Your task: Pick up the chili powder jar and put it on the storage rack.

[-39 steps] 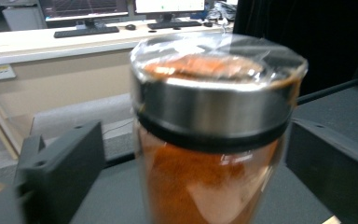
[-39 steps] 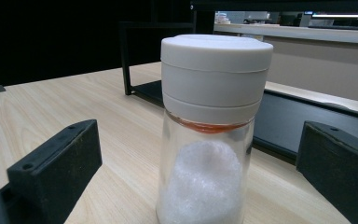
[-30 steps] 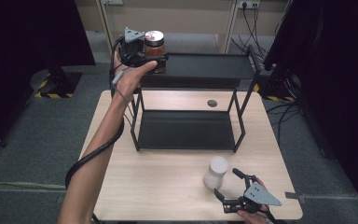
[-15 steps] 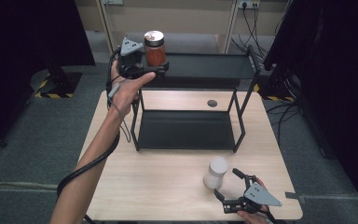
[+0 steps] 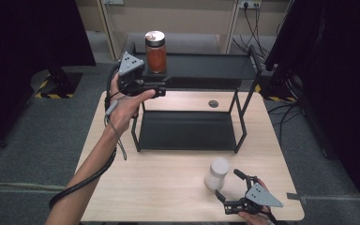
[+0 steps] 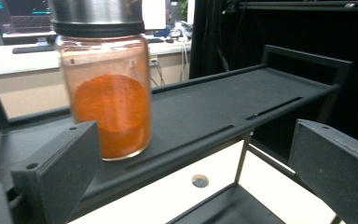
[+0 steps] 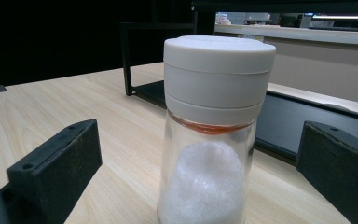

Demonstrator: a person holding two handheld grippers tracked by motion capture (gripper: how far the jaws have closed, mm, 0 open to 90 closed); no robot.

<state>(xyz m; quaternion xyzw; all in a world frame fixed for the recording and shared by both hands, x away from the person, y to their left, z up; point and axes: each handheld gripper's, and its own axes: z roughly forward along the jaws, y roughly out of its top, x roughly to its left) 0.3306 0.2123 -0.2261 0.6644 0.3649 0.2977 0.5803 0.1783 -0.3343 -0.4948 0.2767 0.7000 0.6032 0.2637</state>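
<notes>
The orange jar (image 5: 155, 51) stands upright at the top centre of the high view, on the left end of the rack's (image 5: 215, 70) top shelf. It is clear glass with a silver metal lid and is more than half full of orange powder; in the left gripper view it (image 6: 106, 88) fills the upper left. The white jar (image 5: 217, 172) stands upright on the table (image 5: 159, 183) at lower right of the high view, clear glass with a tall white cap and white grains in its lower part (image 7: 212, 135).
</notes>
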